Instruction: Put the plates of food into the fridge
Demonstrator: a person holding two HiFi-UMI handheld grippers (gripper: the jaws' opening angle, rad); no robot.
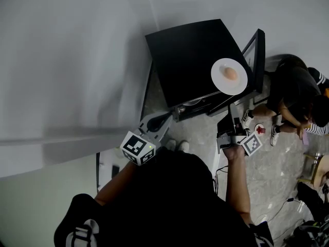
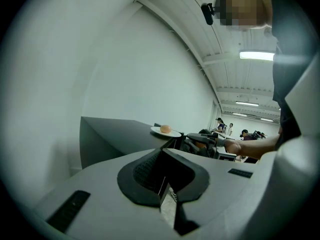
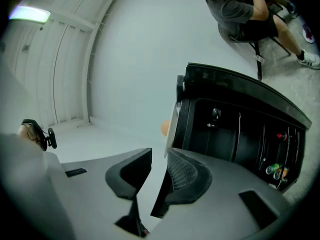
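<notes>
A white plate (image 1: 229,76) with a round tan bun (image 1: 230,73) rests on top of the black fridge (image 1: 190,55), near its front right corner. The fridge door (image 1: 255,53) stands open to the right. My right gripper (image 1: 235,112) is open just below the plate. In the right gripper view the plate's rim (image 3: 172,126) shows edge-on at the tip of one jaw of that gripper (image 3: 157,159); contact is unclear. My left gripper (image 1: 177,111) is shut on nothing at the fridge's front left edge. From the left gripper (image 2: 165,181) the plate (image 2: 165,132) lies far ahead.
A person (image 1: 298,96) sits on the floor right of the open door, beside a small dish (image 1: 259,129) with something red. Door shelves (image 3: 275,170) hold small bottles. A white wall (image 1: 77,60) runs along the left. Cables (image 1: 280,210) lie on the floor at lower right.
</notes>
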